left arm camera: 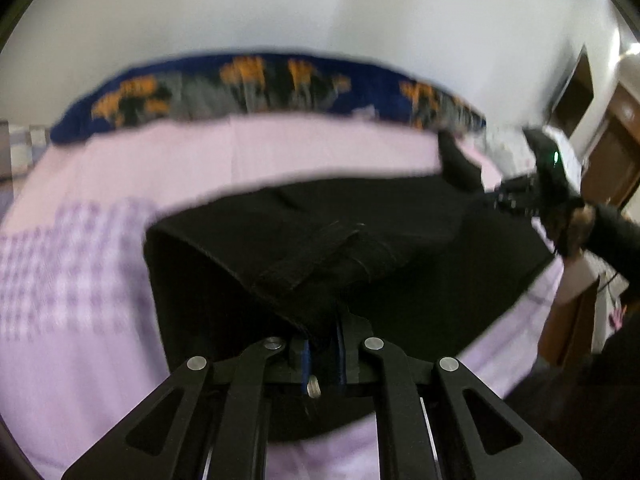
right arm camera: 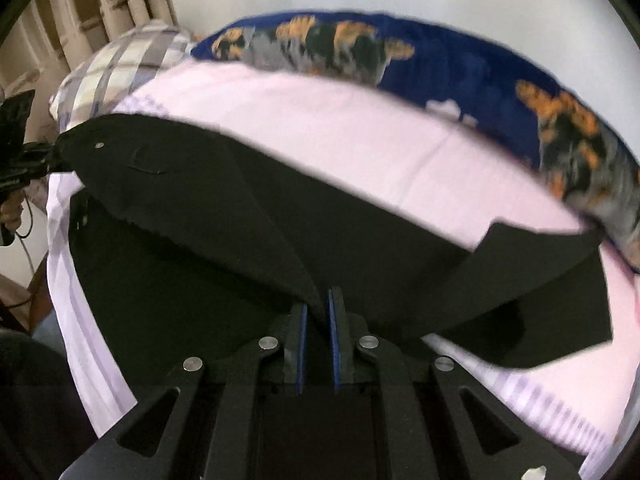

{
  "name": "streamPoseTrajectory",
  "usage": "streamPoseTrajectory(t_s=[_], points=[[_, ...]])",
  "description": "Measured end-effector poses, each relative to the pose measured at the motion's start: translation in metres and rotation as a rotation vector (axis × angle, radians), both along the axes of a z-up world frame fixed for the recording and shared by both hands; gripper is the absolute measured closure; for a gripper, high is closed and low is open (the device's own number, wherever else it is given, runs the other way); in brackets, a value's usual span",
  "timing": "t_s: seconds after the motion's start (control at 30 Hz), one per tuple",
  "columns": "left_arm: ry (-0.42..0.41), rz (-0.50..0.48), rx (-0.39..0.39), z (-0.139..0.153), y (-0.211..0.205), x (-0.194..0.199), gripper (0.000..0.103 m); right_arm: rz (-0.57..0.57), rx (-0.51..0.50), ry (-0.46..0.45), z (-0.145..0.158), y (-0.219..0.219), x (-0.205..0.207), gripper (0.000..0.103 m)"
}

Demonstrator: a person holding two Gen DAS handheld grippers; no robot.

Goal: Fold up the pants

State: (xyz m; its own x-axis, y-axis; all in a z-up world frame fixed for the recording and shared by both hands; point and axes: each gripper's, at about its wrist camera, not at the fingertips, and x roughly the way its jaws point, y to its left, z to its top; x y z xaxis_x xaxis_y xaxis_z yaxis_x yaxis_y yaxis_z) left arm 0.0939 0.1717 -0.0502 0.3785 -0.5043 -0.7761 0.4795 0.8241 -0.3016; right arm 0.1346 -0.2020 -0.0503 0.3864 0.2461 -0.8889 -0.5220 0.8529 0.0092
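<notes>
Black pants (left arm camera: pixel 320 240) hang stretched between my two grippers above a bed with a pink sheet (left arm camera: pixel 280 148). My left gripper (left arm camera: pixel 322 340) is shut on the waistband edge, near a belt loop. In the left wrist view the right gripper (left arm camera: pixel 492 196) shows at the far right, holding the other end. My right gripper (right arm camera: pixel 318 304) is shut on a fold of the pants (right arm camera: pixel 240 208). A pant leg (right arm camera: pixel 540 280) trails to the right over the sheet. The left gripper (right arm camera: pixel 52 156) shows at the far left edge of the right wrist view.
A blue blanket with an orange and grey pattern (left arm camera: pixel 260 84) lies along the bed's far side against a white wall. A plaid pillow (right arm camera: pixel 116 72) sits at the bed's left end near curtains. A wooden door (left arm camera: pixel 612 152) stands at the right.
</notes>
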Motion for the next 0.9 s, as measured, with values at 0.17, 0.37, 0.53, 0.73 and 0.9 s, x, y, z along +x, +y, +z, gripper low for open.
streamPoseTrajectory(t_s=[0.17, 0.37, 0.53, 0.73, 0.9], points=[[0.078, 0.012, 0.087, -0.032, -0.009, -0.022, 0.087, -0.013, -0.045, 0.023, -0.024, 0.003, -0.017, 0.095], [0.148, 0.078, 0.145, -0.032, -0.006, -0.023, 0.062, -0.062, -0.072, -0.016, -0.027, 0.008, -0.024, 0.091], [0.229, 0.224, 0.064, -0.03, 0.023, -0.033, 0.05, -0.128, -0.039, -0.041, -0.024, 0.004, -0.029, 0.088], [0.351, 0.396, -0.288, -0.027, 0.043, -0.055, 0.05, -0.18, 0.023, -0.063, -0.009, -0.003, -0.046, 0.071], [0.431, 0.446, -0.46, -0.037, 0.025, -0.051, 0.05, -0.233, 0.092, -0.07, 0.001, -0.014, -0.063, 0.068]])
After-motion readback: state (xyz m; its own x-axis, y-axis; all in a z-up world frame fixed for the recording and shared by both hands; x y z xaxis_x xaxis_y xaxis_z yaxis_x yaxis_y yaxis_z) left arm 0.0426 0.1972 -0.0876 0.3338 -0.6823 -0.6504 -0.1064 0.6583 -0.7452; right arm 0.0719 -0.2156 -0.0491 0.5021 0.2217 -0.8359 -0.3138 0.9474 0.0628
